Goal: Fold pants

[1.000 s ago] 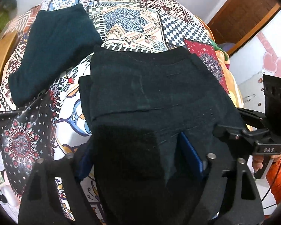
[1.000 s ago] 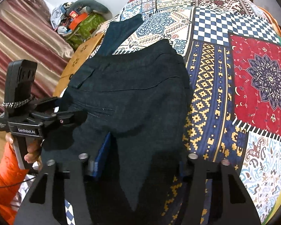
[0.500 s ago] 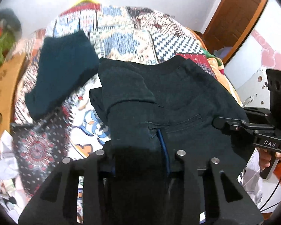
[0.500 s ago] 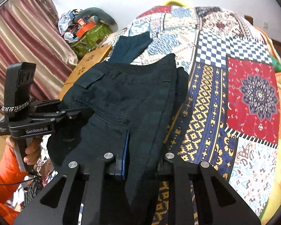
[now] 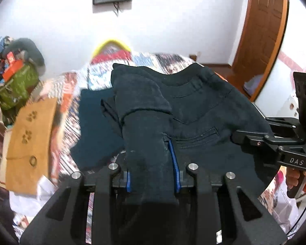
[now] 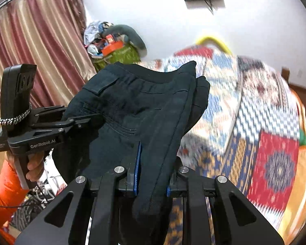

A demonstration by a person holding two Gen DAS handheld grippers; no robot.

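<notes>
Dark navy pants [image 5: 193, 112] hang lifted above the patchwork bedspread [image 6: 255, 112], held at two spots along their near edge. My left gripper [image 5: 151, 157] has a thick bunch of the fabric between its blue pads, and its jaws are closing on it. It also shows in the right wrist view as the left gripper [image 6: 75, 122], at the pants' left side. My right gripper [image 6: 153, 165] is shut on a folded edge of the pants [image 6: 136, 102]. The left wrist view shows this right gripper [image 5: 255, 140] at the pants' right side. The waistband points away from me.
A folded dark teal garment [image 5: 93, 126] lies on the bed beyond the pants. A brown paw-print board [image 5: 28, 138] and a green bag [image 5: 16, 85] sit at the left. A wooden door [image 5: 261, 30] is at the right, a striped curtain [image 6: 30, 40] at the left. A hand in an orange sleeve [image 6: 2, 200] holds the left gripper.
Both grippers went from open around the pants' near edge to closed on it. They then rose, lifting the pants off the bed, and both views tilted up toward the wall.
</notes>
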